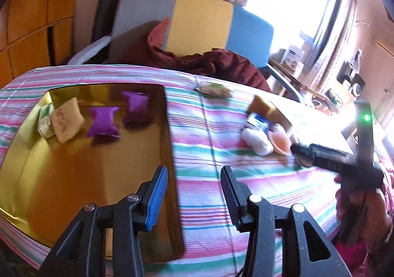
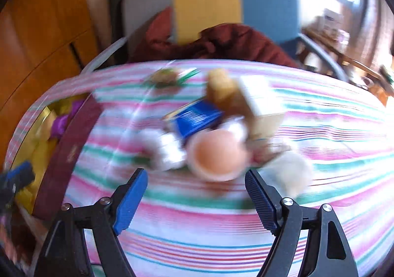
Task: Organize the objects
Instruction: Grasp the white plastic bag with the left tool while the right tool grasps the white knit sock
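Right gripper (image 2: 197,193) is hovering wide apart and empty over the peach cup (image 2: 216,156) mid-table – left gripper (image 1: 194,193) is also parted, empty – so I'd be centring before squeezing.

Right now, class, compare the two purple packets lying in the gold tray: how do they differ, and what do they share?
1. The nearer purple packet looks brighter; the farther purple packet is darker.
2. The nearer one pinches in at the middle; the farther one keeps a fuller, squarer outline.
3. The nearer one lies closer to the cream packet.
Both are purple, similar in size, and lie in the gold tray.
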`<state>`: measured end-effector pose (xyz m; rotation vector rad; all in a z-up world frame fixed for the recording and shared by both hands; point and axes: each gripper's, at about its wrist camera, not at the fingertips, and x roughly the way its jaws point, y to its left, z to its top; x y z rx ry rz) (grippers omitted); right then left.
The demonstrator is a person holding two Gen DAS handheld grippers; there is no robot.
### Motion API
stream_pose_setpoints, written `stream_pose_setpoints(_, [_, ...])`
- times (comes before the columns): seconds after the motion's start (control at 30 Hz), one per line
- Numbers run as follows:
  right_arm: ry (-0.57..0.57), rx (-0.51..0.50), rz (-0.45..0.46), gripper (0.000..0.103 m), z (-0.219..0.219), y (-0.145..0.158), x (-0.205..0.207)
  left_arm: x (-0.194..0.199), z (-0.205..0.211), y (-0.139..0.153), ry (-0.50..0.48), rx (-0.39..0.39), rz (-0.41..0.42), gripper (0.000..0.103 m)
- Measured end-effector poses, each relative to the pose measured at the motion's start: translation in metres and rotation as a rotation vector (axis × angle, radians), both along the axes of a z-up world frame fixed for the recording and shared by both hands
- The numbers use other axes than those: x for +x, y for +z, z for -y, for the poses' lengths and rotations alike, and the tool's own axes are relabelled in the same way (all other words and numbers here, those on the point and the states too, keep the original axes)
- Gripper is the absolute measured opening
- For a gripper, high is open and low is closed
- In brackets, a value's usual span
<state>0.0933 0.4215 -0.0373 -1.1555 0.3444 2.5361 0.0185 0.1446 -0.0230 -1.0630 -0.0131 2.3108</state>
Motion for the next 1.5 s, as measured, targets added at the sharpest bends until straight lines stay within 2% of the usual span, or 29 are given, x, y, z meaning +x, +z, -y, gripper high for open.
stream_pose_setpoints(0.07, [-0.105, 0.007, 0.001, 0.094, -0.03, 0.004, 0.007, 0.009, -0.009, -0.002, -0.03, 0.002, 0.01, 0.045])
stream_pose_setpoints(0.17, [-0.17, -0.035, 0.008, 0.094, -0.067, -0.001, 0.013, 0.021, -0.02, -0.004, -0.064, -0.015, 0.014, 0.045])
stream_pose_setpoints(0.3, [-0.173, -0.126, 0.087, 0.094, -0.097, -0.025, 0.005, 0.035, -0.031, -0.007, -0.092, -0.032, 0.012, 0.045])
stream_pose_setpoints(0.4, [-0.18, -0.2, 0.084, 0.092, -0.111, -0.04, 0.006, 0.042, -0.039, -0.009, -0.12, -0.046, 0.011, 0.045])
stream_pose_setpoints(0.47, [-0.174, -0.263, 0.055, 0.086, -0.115, -0.045, 0.009, 0.046, -0.044, -0.011, -0.132, -0.061, 0.012, 0.045])
stream_pose_setpoints(0.53, [-0.185, -0.31, 0.065, 0.081, -0.117, -0.052, 0.008, 0.049, -0.049, -0.014, -0.145, -0.07, 0.014, 0.045])
stream_pose_setpoints(0.7, [-0.179, -0.289, 0.096, 0.074, -0.112, -0.054, 0.004, 0.049, -0.064, -0.018, -0.17, -0.096, 0.032, 0.045])
stream_pose_setpoints(0.9, [-0.176, -0.324, 0.113, 0.072, -0.113, -0.054, 0.007, 0.035, -0.083, -0.023, -0.191, -0.111, 0.079, 0.045])
stream_pose_setpoints(1.0, [-0.174, -0.329, 0.13, 0.072, -0.112, -0.054, 0.008, 0.019, -0.097, -0.034, -0.192, -0.11, 0.158, 0.045])
stream_pose_setpoints(1.17, [-0.156, -0.322, 0.15, 0.072, -0.109, -0.054, 0.008, -0.011, -0.119, -0.045, -0.155, -0.041, 0.278, 0.045])
stream_pose_setpoints(1.3, [-0.148, -0.337, 0.156, 0.072, -0.109, -0.055, 0.007, -0.032, -0.142, -0.047, -0.128, -0.021, 0.312, 0.047])
stream_pose_setpoints(1.5, [-0.145, -0.359, 0.158, 0.073, -0.11, -0.055, 0.007, -0.055, -0.172, -0.049, -0.1, -0.032, 0.308, 0.059])
